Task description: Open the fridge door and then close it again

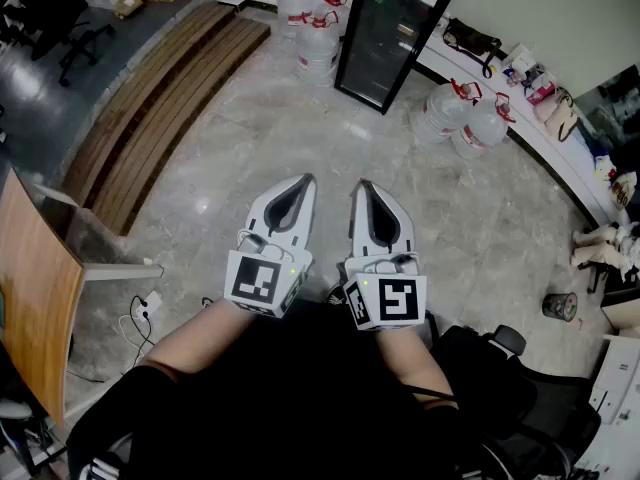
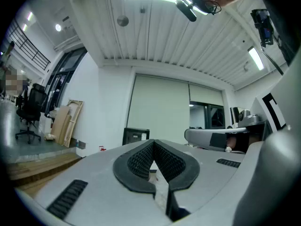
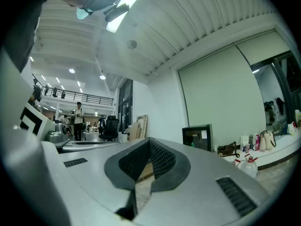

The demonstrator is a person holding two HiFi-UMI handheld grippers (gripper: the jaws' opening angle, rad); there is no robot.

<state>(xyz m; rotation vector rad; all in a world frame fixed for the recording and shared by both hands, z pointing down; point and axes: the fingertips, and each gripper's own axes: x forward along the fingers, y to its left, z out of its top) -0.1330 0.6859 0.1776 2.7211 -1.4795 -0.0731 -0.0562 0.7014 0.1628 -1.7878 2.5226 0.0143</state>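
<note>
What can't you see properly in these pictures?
- Inside the fridge: head view, the glass door is dark and far off.
- The fridge's lower part: left gripper view, hidden behind the left gripper.
- The fridge's handle: too small in every view.
- What is in the cup on the floor: head view, too small.

Open floor point(image 1: 330, 138) ahead to fridge point(image 1: 385, 33), water jugs point(image 1: 465, 118) flanking it

Head cam steep down; gripper cams level fwd; all share fridge point(image 1: 392, 38).
</note>
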